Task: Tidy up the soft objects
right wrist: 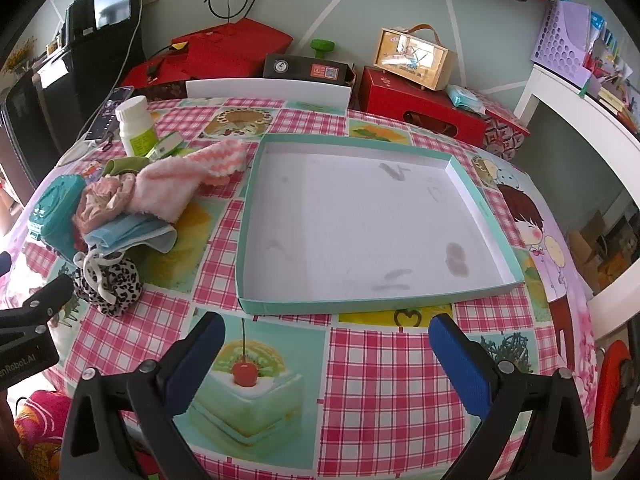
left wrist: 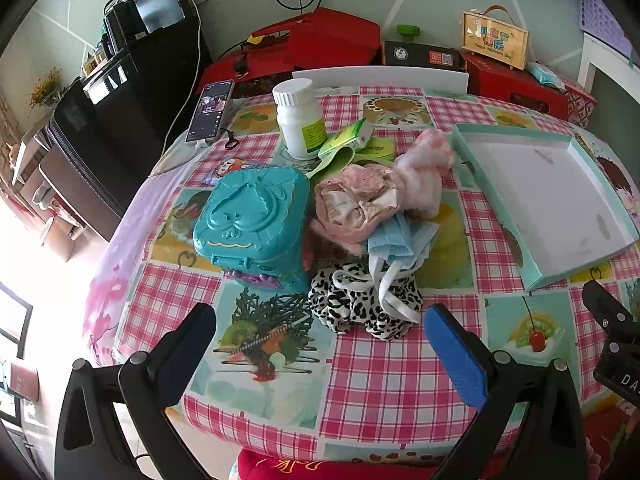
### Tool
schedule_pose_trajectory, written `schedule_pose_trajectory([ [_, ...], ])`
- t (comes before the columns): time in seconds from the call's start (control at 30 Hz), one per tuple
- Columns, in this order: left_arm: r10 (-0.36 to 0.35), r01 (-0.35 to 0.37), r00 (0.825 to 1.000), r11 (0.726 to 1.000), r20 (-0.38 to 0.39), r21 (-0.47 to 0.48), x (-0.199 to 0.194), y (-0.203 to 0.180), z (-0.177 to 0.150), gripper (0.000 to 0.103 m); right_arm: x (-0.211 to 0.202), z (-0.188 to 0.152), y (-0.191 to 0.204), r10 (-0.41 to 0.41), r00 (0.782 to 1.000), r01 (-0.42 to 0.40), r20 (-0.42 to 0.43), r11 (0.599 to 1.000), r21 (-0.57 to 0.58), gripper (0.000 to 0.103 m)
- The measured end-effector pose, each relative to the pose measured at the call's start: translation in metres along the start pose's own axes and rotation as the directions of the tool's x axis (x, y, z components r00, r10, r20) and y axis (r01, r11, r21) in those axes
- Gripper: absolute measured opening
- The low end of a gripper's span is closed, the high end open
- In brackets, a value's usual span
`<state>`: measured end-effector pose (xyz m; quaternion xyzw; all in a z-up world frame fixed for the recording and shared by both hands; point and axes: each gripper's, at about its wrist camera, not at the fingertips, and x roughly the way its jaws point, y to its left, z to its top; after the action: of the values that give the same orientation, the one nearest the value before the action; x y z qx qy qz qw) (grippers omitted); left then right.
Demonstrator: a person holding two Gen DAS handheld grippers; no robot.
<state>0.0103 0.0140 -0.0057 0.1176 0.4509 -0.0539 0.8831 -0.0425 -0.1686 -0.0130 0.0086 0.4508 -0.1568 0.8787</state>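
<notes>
Right now, left gripper [left wrist: 320, 340] hovering above near edge of table [left wrist: 380, 392], blue-padded fingers [left wrist: 454, 354] spread wide, nothing between them. Pointed at the soft pile just beyond the tips. Right gripper [right wrist: 326, 354] likewise spread wide and empty, aimed at near wall of teal box lid [right wrist: 486, 208], not touching it.

Soft pile in left-centre of table: leopard-print cloth [left wrist: 360, 312] nearest, white cord lying across it. Blue face masks [left wrist: 400, 242] stacked just behind and partly on it. Pink floral fabric bundle [left wrist: 356, 204] behind the masks, touching them. Fluffy pink-and-white sock [left wrist: 424, 168] farthest, lying over the bundle, toe end reaching toward the lid's left wall. Possibly more fabric under the bundle, too hidden to tell.

Teal heart-embossed case [left wrist: 252, 224] just left of pile, touching it. White bottle [left wrist: 300, 120] upright at far left, green packets [left wrist: 352, 138] just right of its base. Phone [left wrist: 210, 110] on far-left edge, cable attached.

Box lid right of pile, open side up, white inside with grey smudges, no items in it. Red boxes [right wrist: 420, 100] and wooden sign with handle [right wrist: 414, 58] beyond far edge.
</notes>
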Motion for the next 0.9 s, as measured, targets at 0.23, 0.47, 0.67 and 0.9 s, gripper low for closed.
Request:
schedule_pose_trajectory([
  [0.23, 0.0, 0.0, 1.0, 1.0, -0.003, 0.006, 0.0006, -0.0004, 0.0005, 0.103, -0.0003, 0.0003, 0.0005, -0.001, 1.0, 0.001, -0.001, 1.0, -0.002, 0.103],
  [0.47, 0.0, 0.0, 1.0, 1.0, -0.003, 0.007, 0.0014, -0.0001, -0.0001, 0.103, -0.0001, 0.0001, 0.0005, -0.001, 1.0, 0.001, -0.002, 1.0, -0.002, 0.103],
  [0.67, 0.0, 0.0, 1.0, 1.0, -0.004, 0.007, 0.0014, 0.0, -0.0003, 0.103, 0.0001, 0.0003, 0.0006, 0.0, 1.0, 0.0, -0.002, 1.0, -0.002, 0.103],
  [0.9, 0.0, 0.0, 1.0, 1.0, -0.004, 0.006, 0.0014, -0.0001, -0.0002, 0.103, 0.0005, 0.0001, 0.0006, -0.001, 1.0, 0.001, -0.002, 1.0, -0.002, 0.103],
])
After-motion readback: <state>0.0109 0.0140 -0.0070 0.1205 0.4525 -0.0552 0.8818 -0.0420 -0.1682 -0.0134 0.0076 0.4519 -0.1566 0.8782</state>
